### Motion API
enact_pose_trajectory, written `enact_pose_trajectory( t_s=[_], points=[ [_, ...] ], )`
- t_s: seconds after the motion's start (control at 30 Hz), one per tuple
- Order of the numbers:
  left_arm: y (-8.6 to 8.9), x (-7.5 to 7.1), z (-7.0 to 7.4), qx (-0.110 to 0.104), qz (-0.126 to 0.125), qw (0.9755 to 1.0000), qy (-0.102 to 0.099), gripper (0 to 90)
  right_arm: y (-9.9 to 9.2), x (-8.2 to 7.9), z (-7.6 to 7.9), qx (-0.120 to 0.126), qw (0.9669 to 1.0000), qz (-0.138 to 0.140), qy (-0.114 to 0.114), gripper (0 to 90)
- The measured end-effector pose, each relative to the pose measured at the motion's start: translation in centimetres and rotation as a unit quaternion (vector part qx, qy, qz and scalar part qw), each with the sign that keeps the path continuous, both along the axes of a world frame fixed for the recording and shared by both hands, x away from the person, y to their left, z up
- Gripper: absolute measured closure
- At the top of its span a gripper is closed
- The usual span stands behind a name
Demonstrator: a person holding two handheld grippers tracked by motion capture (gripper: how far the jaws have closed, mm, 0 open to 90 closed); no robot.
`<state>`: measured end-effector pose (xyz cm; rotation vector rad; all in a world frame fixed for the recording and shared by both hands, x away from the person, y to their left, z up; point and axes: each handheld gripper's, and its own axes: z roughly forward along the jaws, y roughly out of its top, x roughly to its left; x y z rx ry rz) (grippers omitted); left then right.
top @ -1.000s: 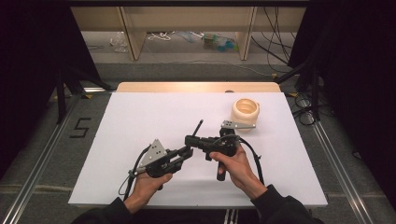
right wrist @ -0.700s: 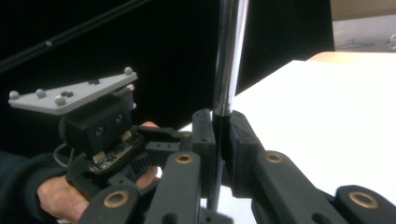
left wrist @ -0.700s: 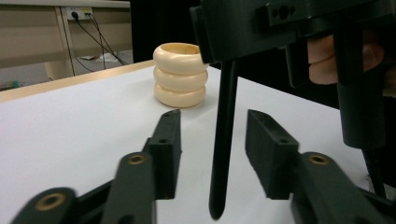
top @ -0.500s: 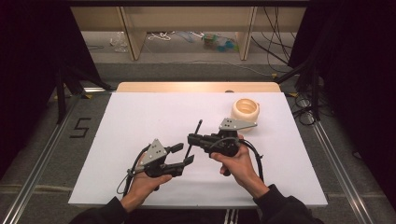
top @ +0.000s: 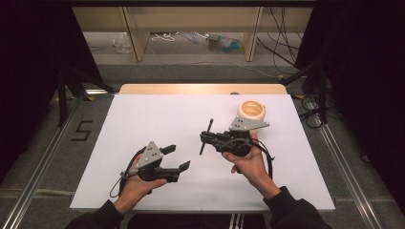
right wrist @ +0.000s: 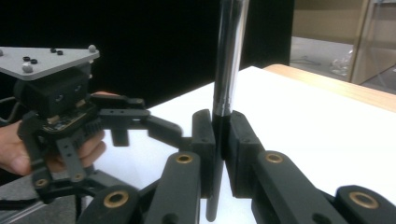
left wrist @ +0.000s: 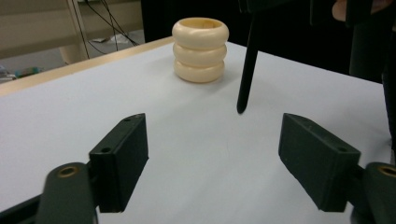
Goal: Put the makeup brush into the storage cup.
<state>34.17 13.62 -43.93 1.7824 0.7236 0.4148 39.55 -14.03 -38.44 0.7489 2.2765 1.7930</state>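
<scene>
Left gripper (top: pixel 174 157) jaws just opened wide with nothing between, right gripper (right wrist: pixel 222 140) jaws clamped together, forearms low.

The high view looks forward and down from above the person's side, taking in the whole white table (top: pixel 143 119) and the floor and shelves beyond. The left gripper view sits low and close over the table (left wrist: pixel 187 154), looking along its 2 jaws toward the far edge, with the cream holder (left wrist: pixel 201 49) and the rod (left wrist: pixel 246 70) ahead. The right gripper view sits nearer still, facing across the table (right wrist: pixel 299 116) toward the left gripper (right wrist: pixel 154 128). All 3 views share the table; the rod (right wrist: pixel 229 56) (top: pixel 206 137) shows in each.
</scene>
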Motion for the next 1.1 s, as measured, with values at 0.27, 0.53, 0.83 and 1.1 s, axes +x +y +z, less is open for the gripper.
enact_pose_trajectory(
  t_s=[0.27,0.53,0.83,1.1],
  points=[
    [0.5,-0.2,-0.4,0.016,0.000,0.9999,0.003,18.1,-1.1,0.6,0.2,-0.034,0.9989,-0.025,-0.019,83.9],
    [0.8,-0.4,-0.5,0.022,-0.001,0.9998,0.000,17.7,-2.0,1.0,0.5,-0.048,0.9978,-0.039,-0.022,83.8],
    [1.7,-0.2,-0.3,0.035,0.010,0.9993,-0.011,17.7,-3.7,1.8,1.1,-0.048,0.9964,-0.064,-0.029,83.8],
    [2.5,-0.1,-0.2,0.029,0.023,0.9993,-0.008,17.7,-6.6,2.7,2.0,-0.055,0.9922,-0.107,-0.034,83.8]
  ],
)
